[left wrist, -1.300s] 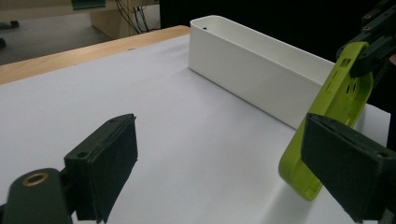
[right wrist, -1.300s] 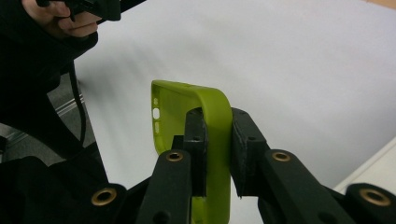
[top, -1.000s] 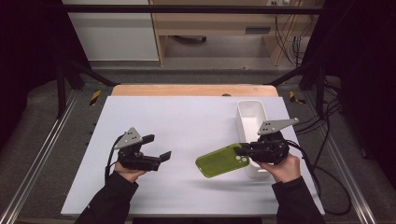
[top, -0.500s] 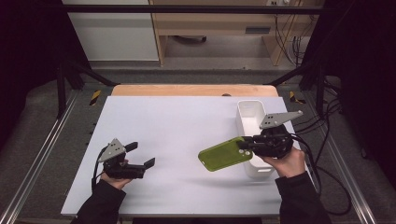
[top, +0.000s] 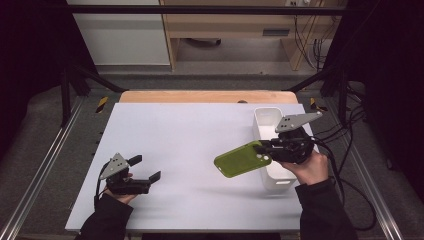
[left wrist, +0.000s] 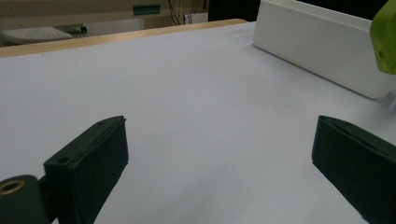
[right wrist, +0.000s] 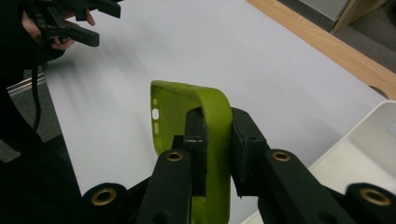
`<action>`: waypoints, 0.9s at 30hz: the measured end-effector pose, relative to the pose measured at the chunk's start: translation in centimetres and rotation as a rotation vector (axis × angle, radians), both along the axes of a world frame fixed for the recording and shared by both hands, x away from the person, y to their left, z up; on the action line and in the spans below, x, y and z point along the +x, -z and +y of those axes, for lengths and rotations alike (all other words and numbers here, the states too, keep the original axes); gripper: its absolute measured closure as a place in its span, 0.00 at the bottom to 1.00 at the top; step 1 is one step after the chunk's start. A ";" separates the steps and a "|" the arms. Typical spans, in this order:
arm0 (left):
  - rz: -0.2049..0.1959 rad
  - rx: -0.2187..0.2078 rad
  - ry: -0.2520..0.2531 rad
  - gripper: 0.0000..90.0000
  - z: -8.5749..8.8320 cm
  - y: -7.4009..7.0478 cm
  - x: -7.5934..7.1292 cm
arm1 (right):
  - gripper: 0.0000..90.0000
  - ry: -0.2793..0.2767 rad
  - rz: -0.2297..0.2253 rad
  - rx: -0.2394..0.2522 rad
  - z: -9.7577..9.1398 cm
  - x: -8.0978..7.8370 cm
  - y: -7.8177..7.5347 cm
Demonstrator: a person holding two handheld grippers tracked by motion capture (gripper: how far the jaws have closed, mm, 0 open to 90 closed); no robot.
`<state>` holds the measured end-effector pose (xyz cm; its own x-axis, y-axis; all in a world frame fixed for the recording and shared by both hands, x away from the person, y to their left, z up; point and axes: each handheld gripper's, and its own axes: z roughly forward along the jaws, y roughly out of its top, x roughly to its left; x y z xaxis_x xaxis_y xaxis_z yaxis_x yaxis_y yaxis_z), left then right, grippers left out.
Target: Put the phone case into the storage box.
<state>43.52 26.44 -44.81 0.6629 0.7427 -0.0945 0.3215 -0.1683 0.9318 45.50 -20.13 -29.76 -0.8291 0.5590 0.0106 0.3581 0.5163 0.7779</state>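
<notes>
A lime-green phone case [top: 240,160] hangs above the white table [top: 190,130], just left of a white bin [top: 275,177]. My right gripper [top: 263,147] is shut on the case's right end. In the right gripper view the two jaws of the right gripper [right wrist: 217,135] pinch the curved edge of the case [right wrist: 173,116], and the bin [right wrist: 369,149] lies at the lower right. My left gripper [top: 146,168] is open at the near left of the table with nothing between its jaws. In the left gripper view this gripper [left wrist: 219,154] faces the bin [left wrist: 322,51] and a corner of the case [left wrist: 385,39].
The long narrow bin stands along the table's right side. A wooden strip [top: 205,96] borders the far edge. Metal frame rails [top: 45,165] run down both sides, and cables [top: 350,165] trail off at the right. The left hand and its gripper [right wrist: 79,18] appear far off in the right gripper view.
My left gripper has drawn back toward the near left corner, still open. My right gripper has lifted the green case a little off the table, beside the bin.
</notes>
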 end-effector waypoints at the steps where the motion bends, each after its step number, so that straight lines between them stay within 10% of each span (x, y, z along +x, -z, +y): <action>1: -0.005 -0.002 0.001 0.04 0.0 0.1 0.0 | 0.87 0.000 -0.014 -0.007 0.0 0.0 -0.2; 27: 0.017 0.009 0.014 0.04 0.0 0.7 0.1 | 0.87 0.087 -0.172 -0.116 -1.8 0.5 -5.4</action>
